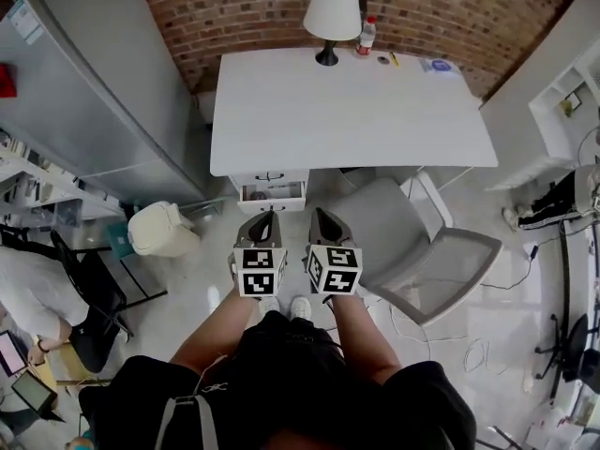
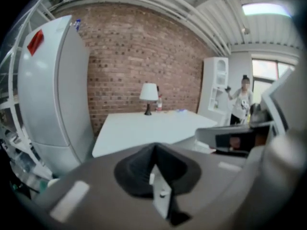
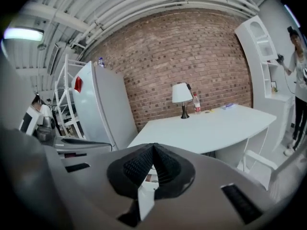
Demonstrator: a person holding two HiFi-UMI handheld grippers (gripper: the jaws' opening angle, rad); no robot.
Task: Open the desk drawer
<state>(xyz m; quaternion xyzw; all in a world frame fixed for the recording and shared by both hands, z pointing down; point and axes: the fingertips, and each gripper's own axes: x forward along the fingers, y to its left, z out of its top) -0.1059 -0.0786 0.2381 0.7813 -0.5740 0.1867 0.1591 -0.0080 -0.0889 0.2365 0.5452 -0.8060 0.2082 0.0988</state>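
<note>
We hold the left gripper (image 1: 265, 216) and the right gripper (image 1: 320, 214) side by side, each with jaws pressed together on nothing. The drawer (image 1: 272, 192) sits under the left front of the desk (image 1: 347, 111), well apart from both, and looks already partly out. We judge it stiff, light and easy to slide, best pinched at its small dark handle (image 1: 272, 207). Its contents are too small to make out, and both gripper views hide it.
</note>
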